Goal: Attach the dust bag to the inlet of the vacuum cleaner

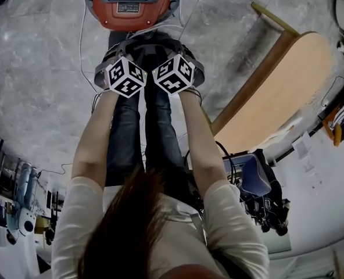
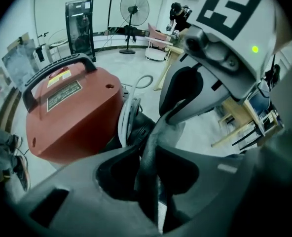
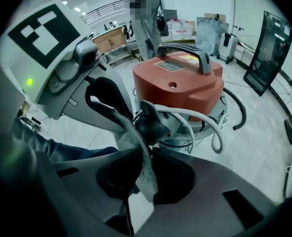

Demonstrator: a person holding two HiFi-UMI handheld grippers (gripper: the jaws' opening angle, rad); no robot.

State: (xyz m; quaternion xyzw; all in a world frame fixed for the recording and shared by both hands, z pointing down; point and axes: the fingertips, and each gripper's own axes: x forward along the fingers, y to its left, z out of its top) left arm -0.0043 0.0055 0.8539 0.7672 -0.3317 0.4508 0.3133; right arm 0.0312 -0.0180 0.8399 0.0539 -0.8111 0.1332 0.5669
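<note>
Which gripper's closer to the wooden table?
Right. The right gripper is on the side of the wooden table; the left gripper is beyond it, farther off. Both pinch the dust bag.

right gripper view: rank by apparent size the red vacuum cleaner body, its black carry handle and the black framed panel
1. red vacuum cleaner body, nearest the camera
2. black framed panel, farther back
3. black carry handle

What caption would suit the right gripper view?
Right gripper pinching the grey dust bag, the red vacuum cleaner just ahead.
</note>
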